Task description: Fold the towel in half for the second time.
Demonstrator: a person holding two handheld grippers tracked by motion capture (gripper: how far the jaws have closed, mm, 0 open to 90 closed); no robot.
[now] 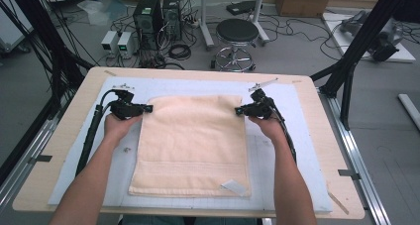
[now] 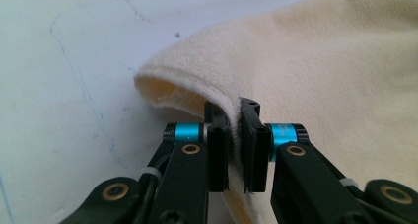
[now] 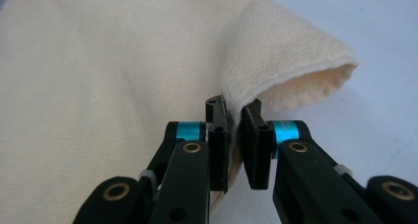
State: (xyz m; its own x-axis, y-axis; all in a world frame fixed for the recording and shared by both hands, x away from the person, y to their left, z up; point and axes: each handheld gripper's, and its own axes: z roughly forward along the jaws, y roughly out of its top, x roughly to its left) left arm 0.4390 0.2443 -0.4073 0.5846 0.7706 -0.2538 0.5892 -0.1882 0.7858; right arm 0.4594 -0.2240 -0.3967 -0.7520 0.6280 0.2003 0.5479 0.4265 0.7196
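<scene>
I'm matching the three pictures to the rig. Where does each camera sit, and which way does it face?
High view: above the person's side, looking forward and down on the table; both forearms and grippers show.
Left gripper view: rides the left gripper, looking along its jaws pinching the towel.
Right gripper view: rides the right gripper, jaws pinching another corner.
All share the towel.

Both forearms reach forward; the left gripper (image 1: pixel 147 108) and right gripper (image 1: pixel 238 110) pinch the towel's (image 1: pixel 193 140) far corners.
</scene>
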